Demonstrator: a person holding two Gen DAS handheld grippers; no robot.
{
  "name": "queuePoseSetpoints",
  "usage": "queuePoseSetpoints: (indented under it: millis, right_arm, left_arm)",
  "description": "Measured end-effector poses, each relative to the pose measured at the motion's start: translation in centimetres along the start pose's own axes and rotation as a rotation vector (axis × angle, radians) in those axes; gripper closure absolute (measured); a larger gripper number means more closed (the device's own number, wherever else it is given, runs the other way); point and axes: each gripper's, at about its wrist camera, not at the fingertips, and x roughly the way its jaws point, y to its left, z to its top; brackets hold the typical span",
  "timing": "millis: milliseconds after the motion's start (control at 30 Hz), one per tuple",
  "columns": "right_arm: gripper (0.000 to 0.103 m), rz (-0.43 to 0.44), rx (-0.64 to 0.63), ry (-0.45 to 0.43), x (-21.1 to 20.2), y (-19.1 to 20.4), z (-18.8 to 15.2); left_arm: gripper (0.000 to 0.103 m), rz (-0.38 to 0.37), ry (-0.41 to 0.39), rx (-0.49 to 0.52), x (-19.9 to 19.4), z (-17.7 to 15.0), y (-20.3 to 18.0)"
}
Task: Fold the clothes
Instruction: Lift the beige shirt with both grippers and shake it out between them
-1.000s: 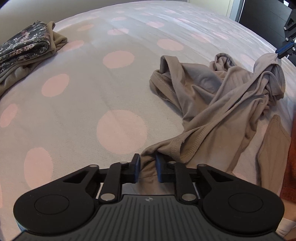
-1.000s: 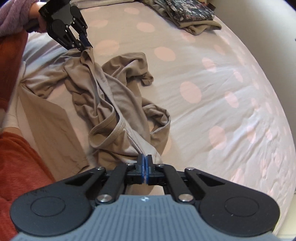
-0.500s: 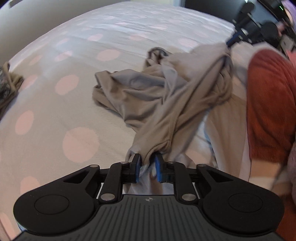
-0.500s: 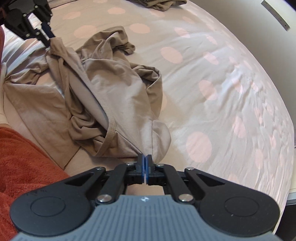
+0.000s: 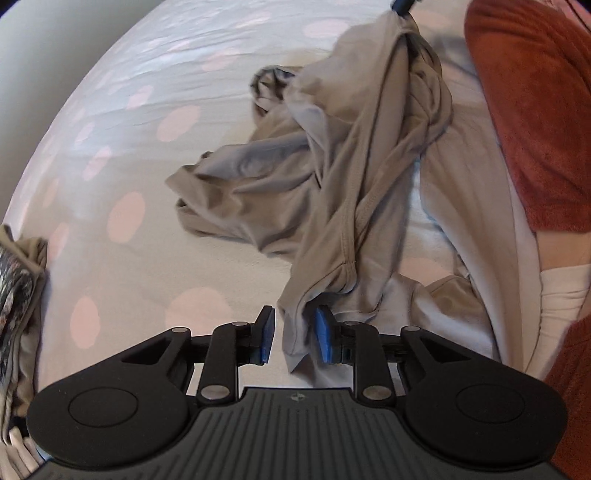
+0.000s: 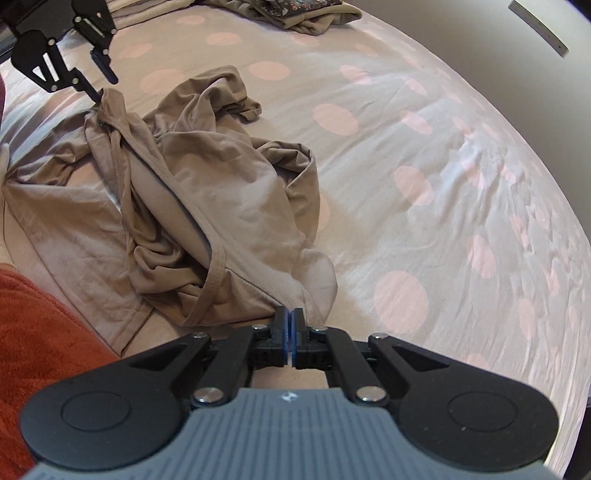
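Observation:
A crumpled beige garment [image 5: 332, 177] lies on the bed, partly pulled into a band between my two grippers. In the left wrist view my left gripper [image 5: 291, 336] has its jaws opening. A hem of the garment hangs between the blue pads, against the right pad and clear of the left one. My right gripper [image 6: 290, 321] is shut on another edge of the beige garment [image 6: 221, 192], low over the sheet. The right wrist view shows the left gripper [image 6: 103, 86] at the top left, by a raised peak of cloth. The right gripper's blue tip [image 5: 400, 5] shows at the top.
The bed sheet [image 6: 443, 147] is pale with pink dots. A folded pile with a dark floral piece [image 5: 18, 288] sits at the bed's far side [image 6: 295, 11]. A person's rust-red sleeve [image 5: 535, 110] is close beside the garment [image 6: 37, 332].
My left gripper's jaws have widened around the hem, and its view has rolled and swung toward the person. The right gripper has sunk toward the sheet, still shut on the cloth.

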Motion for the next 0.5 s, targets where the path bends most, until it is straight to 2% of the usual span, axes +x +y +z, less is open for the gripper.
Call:
queuePoseSetpoints:
  millis: [133,200,333,433,500]
  right_arm:
    - [0.099,0.015,-0.122,-0.005,-0.5,0.6,0.0]
    - [0.090,0.006,-0.228,-0.002,-0.7,1.2,0.1]
    - [0.090,0.024,-0.437,0.013,-0.8,2.6,0.4]
    - [0.074,0.038,-0.585,0.008,-0.8,4.1,0.5]
    - [0.070,0.041,-0.677,0.008,-0.6,5.0,0.5]
  left_arm:
    - [0.088,-0.008,0.015,-0.034,1.0,0.2,-0.1]
    - [0.089,-0.013,0.007,-0.050,0.8,0.1,0.0]
    - [0.090,0.011,0.010,-0.061,0.5,0.1,0.0]
    - [0.091,0.014,0.006,-0.070,0.2,0.2,0.1]
    - [0.092,0.016,0.007,-0.072,0.1,0.2,0.1]
